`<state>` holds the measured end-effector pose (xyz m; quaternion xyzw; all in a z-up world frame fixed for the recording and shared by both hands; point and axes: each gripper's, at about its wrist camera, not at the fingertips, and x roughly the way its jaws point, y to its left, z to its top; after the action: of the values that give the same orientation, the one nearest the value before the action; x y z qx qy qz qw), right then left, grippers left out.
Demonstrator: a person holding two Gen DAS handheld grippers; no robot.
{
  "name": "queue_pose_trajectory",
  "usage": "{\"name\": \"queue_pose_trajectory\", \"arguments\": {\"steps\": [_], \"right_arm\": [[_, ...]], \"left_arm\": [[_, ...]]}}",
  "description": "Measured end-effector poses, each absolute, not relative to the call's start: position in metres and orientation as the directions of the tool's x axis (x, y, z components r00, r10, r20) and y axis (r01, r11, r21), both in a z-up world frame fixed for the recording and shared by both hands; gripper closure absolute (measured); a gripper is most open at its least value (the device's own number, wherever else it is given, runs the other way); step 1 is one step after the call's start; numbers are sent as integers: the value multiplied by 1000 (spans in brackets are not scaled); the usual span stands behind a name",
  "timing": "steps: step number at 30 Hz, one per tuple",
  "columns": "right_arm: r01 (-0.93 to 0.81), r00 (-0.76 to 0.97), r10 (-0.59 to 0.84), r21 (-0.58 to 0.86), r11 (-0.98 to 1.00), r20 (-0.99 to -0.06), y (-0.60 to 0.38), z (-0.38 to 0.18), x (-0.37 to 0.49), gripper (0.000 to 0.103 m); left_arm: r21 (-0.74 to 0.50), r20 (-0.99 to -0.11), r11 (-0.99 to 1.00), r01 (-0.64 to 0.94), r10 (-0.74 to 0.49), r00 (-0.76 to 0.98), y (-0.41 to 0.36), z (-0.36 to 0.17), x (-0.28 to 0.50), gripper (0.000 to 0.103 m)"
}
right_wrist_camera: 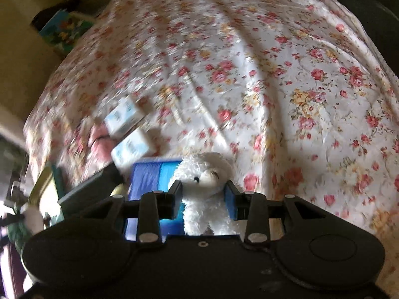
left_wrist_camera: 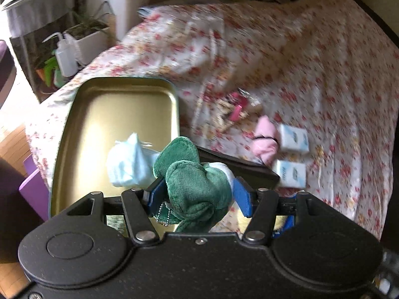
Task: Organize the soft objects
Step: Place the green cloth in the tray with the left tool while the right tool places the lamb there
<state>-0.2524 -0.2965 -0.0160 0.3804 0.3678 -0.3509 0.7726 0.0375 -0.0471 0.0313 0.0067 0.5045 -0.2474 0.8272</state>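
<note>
Because both toys are light, compressible plush, each is best pinched across its bulkiest stuffed part, where pile will not slip. Left gripper (left_wrist_camera: 197, 194) is clenched on the green plush toy (left_wrist_camera: 192, 177), held just above the near edge of the gold tin tray (left_wrist_camera: 119, 84). Beside that tray, the right gripper (right_wrist_camera: 203, 194) grasps the white plush bear (right_wrist_camera: 207, 174) around its neck, its jaws partly closed.
</note>
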Motion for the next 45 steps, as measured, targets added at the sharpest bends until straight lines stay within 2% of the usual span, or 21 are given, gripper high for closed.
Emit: {"name": "queue_pose_trajectory", "arguments": {"steps": [9,14,18,33,41,45], "right_arm": [[713,533,-114,372,594,-838,-232,-2,-255,67],[602,556,50,444,664,-829,-196,-5,-233,67],[523,573,102,459,719,-813,-173,0,-203,67],[310,775,75,481,820,-627,-158,89,-44,66],[291,767,101,484,826,-633,-150,86,37,65],[292,755,109,480,827,-647,-147,73,69,57]], "left_arm": [[-253,-832,906,340,-383,402,-12,38,52,47],[-256,-832,918,302,-369,415,4,40,63,47],[-241,-827,932,271,-343,445,15,42,72,47],[-210,-852,959,189,-274,447,40,25,96,47],[-179,-867,965,192,-247,433,30,14,100,46],[-214,-864,961,173,-269,426,30,13,103,39]]}}
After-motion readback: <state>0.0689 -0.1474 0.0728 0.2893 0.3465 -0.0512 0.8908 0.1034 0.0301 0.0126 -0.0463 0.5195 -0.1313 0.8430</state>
